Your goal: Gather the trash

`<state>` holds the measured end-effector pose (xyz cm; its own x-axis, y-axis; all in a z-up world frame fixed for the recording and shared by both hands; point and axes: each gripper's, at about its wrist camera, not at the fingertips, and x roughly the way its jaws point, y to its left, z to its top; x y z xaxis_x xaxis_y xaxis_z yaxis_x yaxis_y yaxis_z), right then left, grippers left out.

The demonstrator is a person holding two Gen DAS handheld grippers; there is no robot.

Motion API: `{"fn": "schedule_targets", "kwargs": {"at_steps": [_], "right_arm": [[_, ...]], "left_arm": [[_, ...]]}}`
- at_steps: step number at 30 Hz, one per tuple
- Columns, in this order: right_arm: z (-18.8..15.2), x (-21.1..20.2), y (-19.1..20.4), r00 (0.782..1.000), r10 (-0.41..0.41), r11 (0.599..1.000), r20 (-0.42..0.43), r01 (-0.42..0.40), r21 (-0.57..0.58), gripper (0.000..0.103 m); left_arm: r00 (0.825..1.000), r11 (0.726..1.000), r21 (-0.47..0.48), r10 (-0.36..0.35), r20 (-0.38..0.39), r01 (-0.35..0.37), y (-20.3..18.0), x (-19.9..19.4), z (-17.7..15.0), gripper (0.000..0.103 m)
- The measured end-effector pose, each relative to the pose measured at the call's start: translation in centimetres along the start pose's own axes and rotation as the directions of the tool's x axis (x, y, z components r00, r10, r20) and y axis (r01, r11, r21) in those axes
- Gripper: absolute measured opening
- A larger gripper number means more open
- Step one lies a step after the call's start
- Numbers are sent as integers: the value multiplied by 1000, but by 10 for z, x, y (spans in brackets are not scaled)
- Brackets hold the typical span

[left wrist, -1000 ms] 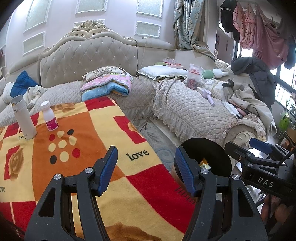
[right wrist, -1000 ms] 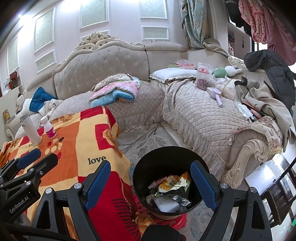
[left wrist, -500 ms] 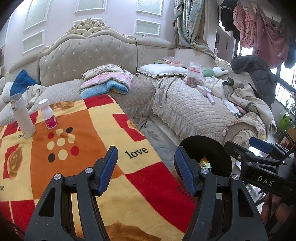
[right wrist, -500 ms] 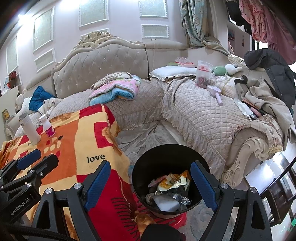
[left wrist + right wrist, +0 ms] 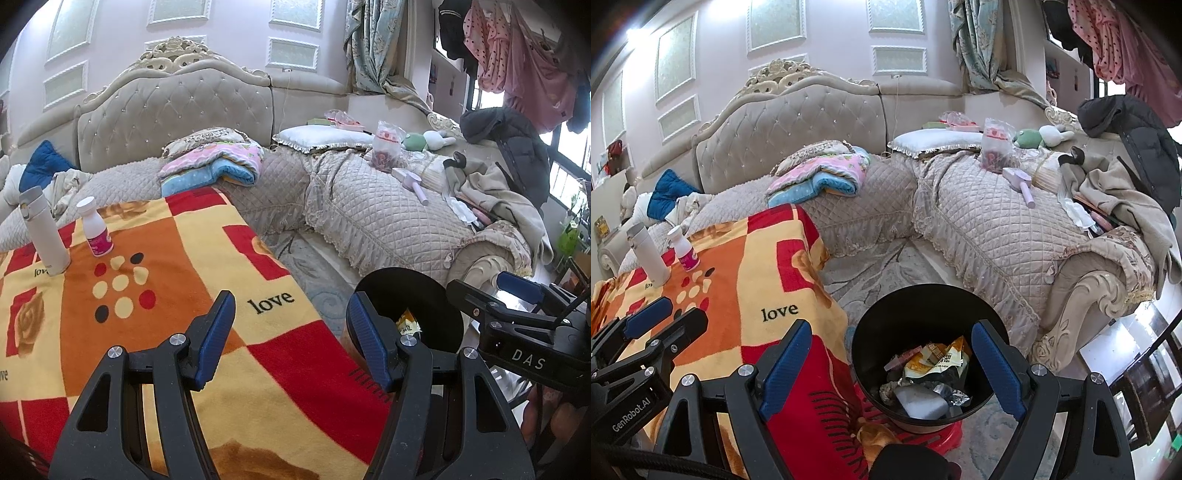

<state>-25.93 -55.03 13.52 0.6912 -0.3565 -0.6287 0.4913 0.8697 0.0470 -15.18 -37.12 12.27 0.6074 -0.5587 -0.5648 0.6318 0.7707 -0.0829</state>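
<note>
The bin [image 5: 929, 354] is a round black container with a smooth, unmarked wall and an open top. It stands on the floor beside the edge of the blanket [image 5: 764, 280], on a red base [image 5: 942, 435] that shows under its lower rim. A patterned rug [image 5: 879, 266] lies on the floor behind it, and the quilted sofa [image 5: 997, 229] runs along its far and right sides.

Bin contents, right wrist view:
- an orange and yellow printed wrapper [image 5: 942, 356], crumpled, uppermost;
- a flat pale grey piece [image 5: 919, 400] at the near side;
- crinkled silver foil [image 5: 951, 395] just right of the grey piece;
- a small pink strip [image 5: 901, 360] at the left.
The trash fills only the bottom; the inner wall above it is bare.

In the left wrist view the bin [image 5: 410, 295] is partly hidden behind the right finger, with a corner of the wrapper [image 5: 408, 321] visible.

Right gripper [image 5: 892, 363]: jaws spread wide, nothing between the pads, positioned above the bin opening.

Left gripper [image 5: 291, 336]: jaws spread, empty, positioned over the blanket [image 5: 166, 295].

A white flask [image 5: 42, 230] and a pink-labelled white bottle [image 5: 96, 230] stand upright on the far part of the blanket, well apart from the bin.
</note>
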Motion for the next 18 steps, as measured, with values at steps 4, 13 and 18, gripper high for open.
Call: {"fn": "schedule_targets", "kwargs": {"at_steps": [4, 13, 18], "right_arm": [[0, 0, 0, 1000, 2, 1000, 0, -2, 2, 87], [-1, 1, 0, 1000, 2, 1000, -5, -2, -3, 87], [-5, 4, 3, 1000, 7, 1000, -14, -7, -21, 87]], "left_arm": [[1000, 1000, 0, 0, 0, 0, 0, 0, 0, 64], [1000, 1000, -6, -4, -3, 4, -1, 1, -2, 64], [1000, 999, -34, -14, -25, 13, 13, 2, -6, 64]]}}
